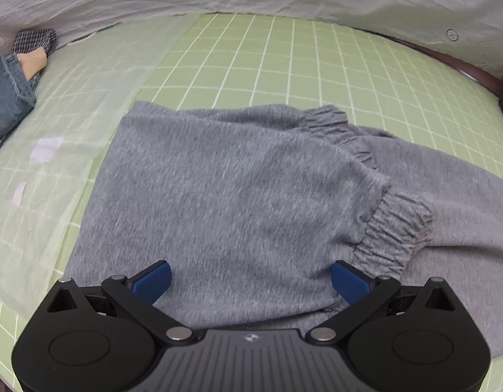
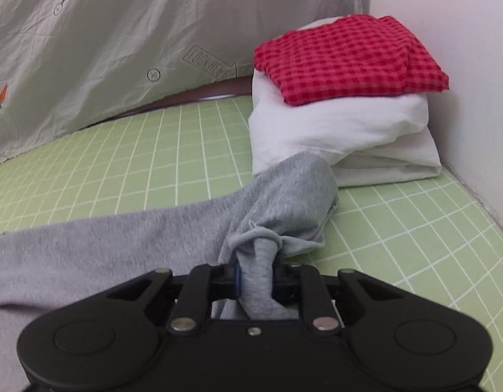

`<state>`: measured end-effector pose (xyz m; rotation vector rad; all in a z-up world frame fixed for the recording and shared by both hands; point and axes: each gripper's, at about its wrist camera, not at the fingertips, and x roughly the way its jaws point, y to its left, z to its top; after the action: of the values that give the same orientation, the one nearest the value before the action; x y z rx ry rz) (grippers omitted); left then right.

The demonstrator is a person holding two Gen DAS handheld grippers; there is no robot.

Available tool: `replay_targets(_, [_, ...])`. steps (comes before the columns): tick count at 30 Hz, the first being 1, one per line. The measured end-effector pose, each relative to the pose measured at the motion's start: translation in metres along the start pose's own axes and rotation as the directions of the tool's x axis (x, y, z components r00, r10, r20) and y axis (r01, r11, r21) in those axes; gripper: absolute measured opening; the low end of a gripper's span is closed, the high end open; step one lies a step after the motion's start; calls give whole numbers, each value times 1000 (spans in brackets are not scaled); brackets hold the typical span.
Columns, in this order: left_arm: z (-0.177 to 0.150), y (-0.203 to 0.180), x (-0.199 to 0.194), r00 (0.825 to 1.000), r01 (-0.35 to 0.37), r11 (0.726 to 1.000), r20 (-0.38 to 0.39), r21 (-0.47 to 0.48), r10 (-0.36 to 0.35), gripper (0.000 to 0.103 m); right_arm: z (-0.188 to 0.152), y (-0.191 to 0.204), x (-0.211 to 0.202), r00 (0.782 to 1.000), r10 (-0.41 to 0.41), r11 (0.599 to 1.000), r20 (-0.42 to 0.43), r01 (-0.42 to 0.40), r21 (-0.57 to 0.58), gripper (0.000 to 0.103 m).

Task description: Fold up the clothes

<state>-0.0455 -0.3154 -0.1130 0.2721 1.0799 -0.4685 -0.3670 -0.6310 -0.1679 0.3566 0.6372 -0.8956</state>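
Note:
Grey sweatpants (image 1: 238,189) lie partly folded on the green grid mat (image 1: 284,58), with two elastic cuffs (image 1: 392,228) toward the right. My left gripper (image 1: 250,281) is open just above the near part of the folded cloth, blue fingertips (image 1: 153,281) spread wide and holding nothing. In the right wrist view my right gripper (image 2: 255,281) is shut on a bunched end of the grey sweatpants (image 2: 284,202), which is lifted slightly off the mat (image 2: 414,235); the rest of the cloth trails to the left.
A stack of folded clothes, a red checked garment (image 2: 346,58) on white ones (image 2: 343,137), stands at the back right against a white wall. A white wrinkled sheet (image 2: 104,49) hangs behind the mat. Denim and checked clothes (image 1: 9,91) lie at the far left.

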Motion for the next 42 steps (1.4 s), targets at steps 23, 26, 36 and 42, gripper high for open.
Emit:
replay_targets(23, [-19, 117, -25, 995, 101, 991, 9, 93, -102, 103, -34, 250, -75, 981, 195, 960, -3, -191, -205, 83])
replay_targets(26, [-24, 121, -23, 994, 109, 990, -1, 85, -109, 103, -25, 226, -79, 993, 111, 991, 47, -107, -86, 84])
replay_targets(36, [-28, 129, -28, 995, 99, 991, 8, 92, -100, 103, -44, 171, -45, 989, -134, 991, -56, 135, 14, 84])
replay_targets(42, [-32, 133, -28, 997, 80, 993, -2, 83, -80, 103, -52, 221, -34, 996, -1, 993, -93, -10, -118, 85])
